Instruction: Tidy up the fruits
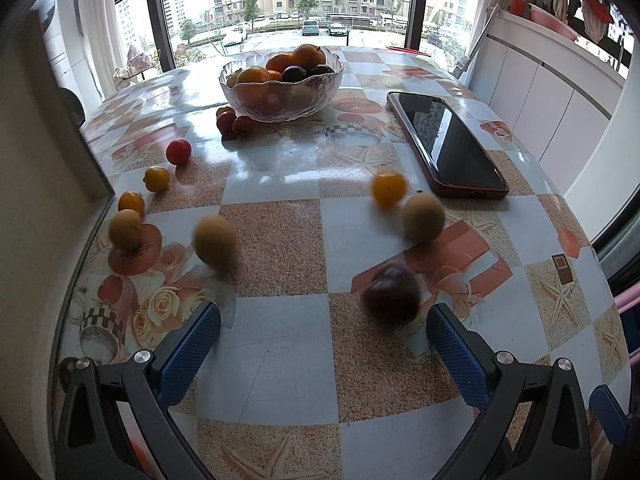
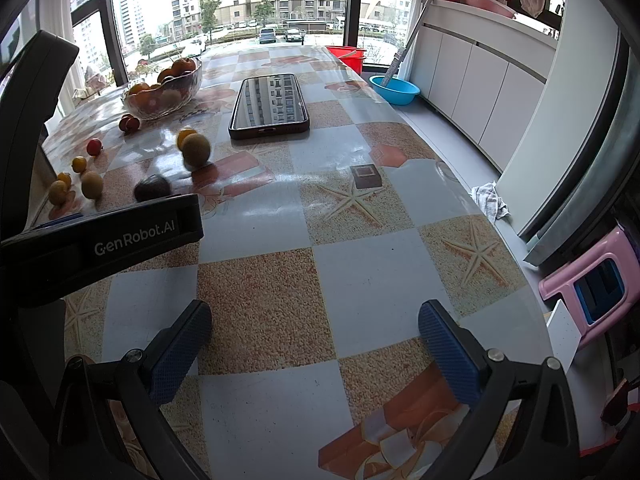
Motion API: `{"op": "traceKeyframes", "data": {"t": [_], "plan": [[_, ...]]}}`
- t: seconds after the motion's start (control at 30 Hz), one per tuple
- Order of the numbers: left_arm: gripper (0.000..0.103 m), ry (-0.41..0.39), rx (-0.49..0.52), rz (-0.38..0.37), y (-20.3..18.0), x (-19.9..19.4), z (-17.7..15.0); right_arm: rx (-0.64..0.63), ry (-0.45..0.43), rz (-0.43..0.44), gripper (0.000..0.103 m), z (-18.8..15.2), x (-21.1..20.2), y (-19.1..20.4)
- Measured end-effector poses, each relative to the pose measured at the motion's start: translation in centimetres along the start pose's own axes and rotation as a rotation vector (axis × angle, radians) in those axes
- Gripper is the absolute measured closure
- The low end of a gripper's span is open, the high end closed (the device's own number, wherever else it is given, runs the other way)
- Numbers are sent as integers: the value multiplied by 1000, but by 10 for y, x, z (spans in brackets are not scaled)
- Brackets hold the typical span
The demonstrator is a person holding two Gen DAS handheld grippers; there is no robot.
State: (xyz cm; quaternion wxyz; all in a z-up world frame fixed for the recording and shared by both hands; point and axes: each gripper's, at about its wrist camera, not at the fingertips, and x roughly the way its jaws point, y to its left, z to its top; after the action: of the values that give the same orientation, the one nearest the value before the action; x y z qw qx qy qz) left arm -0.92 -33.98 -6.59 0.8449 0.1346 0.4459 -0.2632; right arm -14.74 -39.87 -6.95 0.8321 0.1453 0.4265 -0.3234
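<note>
A glass bowl (image 1: 280,92) of oranges and dark plums stands at the far side of the table; it also shows in the right wrist view (image 2: 164,92). Loose fruit lies scattered on the table: a dark plum (image 1: 390,294) just ahead of my right fingertip, tan fruits (image 1: 423,217) (image 1: 215,242), a yellow fruit (image 1: 388,189), small yellow ones (image 1: 157,179) and red ones (image 1: 178,151) (image 1: 234,122). My left gripper (image 1: 324,326) is open and empty over the table. My right gripper (image 2: 316,328) is open and empty, right of the left gripper's body (image 2: 120,236).
A phone (image 1: 448,142) in a dark red case lies face up right of the bowl, also in the right wrist view (image 2: 270,106). Beyond the table's right edge are a pink stool (image 2: 592,284), a blue basin (image 2: 394,89), a red bucket (image 2: 348,56) and white cabinets.
</note>
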Motion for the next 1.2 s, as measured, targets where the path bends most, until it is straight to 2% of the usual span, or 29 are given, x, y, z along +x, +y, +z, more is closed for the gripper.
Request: {"op": "traceKeyframes", "data": {"t": [1.2], "plan": [[0, 8, 17, -4, -1, -1, 2, 0, -1, 0, 0, 0, 0, 0]]}}
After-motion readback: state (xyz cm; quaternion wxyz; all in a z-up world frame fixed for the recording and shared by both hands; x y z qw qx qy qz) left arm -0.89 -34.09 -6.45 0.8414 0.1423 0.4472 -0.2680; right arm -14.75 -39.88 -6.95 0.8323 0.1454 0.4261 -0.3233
